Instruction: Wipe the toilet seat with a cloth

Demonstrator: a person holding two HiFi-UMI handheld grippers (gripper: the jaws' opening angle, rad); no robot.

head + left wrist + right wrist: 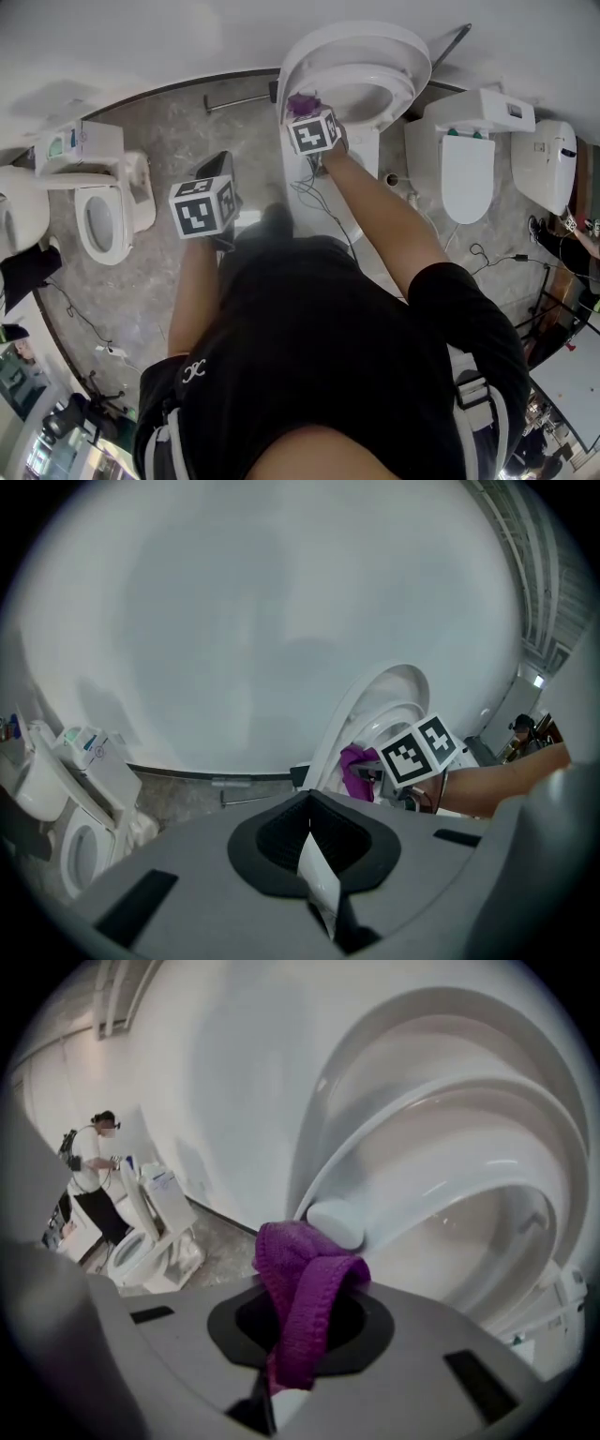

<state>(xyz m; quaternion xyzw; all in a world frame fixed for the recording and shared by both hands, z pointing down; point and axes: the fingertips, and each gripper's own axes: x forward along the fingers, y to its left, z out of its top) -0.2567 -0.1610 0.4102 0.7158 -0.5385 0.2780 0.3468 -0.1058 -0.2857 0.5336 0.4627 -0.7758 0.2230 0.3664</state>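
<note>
A white toilet stands ahead with its lid raised, and its seat [370, 89] rings the bowl. My right gripper [304, 114] reaches to the seat's near left rim, shut on a purple cloth [302, 102]. In the right gripper view the cloth [305, 1302] bulges out of the shut right gripper [279, 1387], close to the seat [441, 1162] and a white bumper [335, 1223] on it. My left gripper [217, 169] hangs back over the floor, left of the toilet. In the left gripper view it [319, 888] is shut with nothing in it.
Another toilet [101, 214] stands at the left and two more [469, 159] at the right. A metal bar [234, 97] lies on the grey floor by the wall. Cables [314, 192] trail beside the toilet's base. A person [89, 1171] stands far off.
</note>
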